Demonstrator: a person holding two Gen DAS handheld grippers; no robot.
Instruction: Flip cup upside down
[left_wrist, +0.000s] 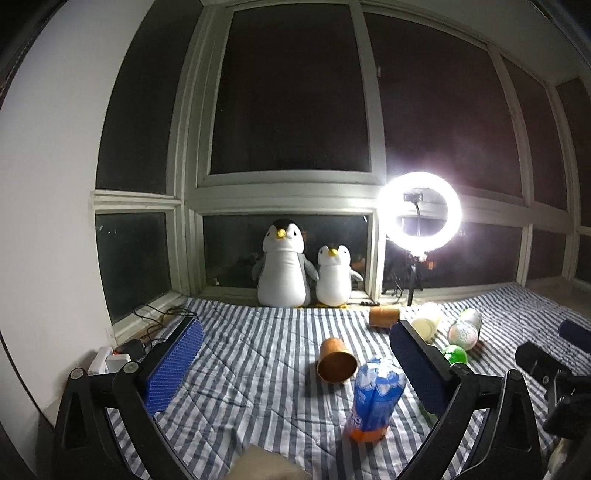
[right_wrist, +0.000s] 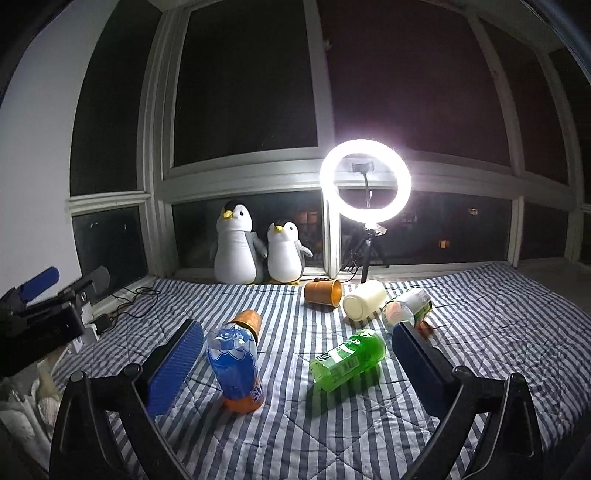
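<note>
A brown paper cup lies on its side on the striped quilt, its mouth toward me; in the right wrist view it is partly hidden behind a blue bottle. A second brown cup lies on its side farther back near the window. My left gripper is open and empty above the quilt, the near cup between its fingers' lines. My right gripper is open and empty, with the bottles ahead of it. The left gripper also shows at the left edge of the right wrist view.
A blue-labelled bottle stands upside down near the cup. A green bottle, a white jar and a clear bottle lie on the quilt. Two plush penguins and a lit ring light stand by the window. Cables lie at left.
</note>
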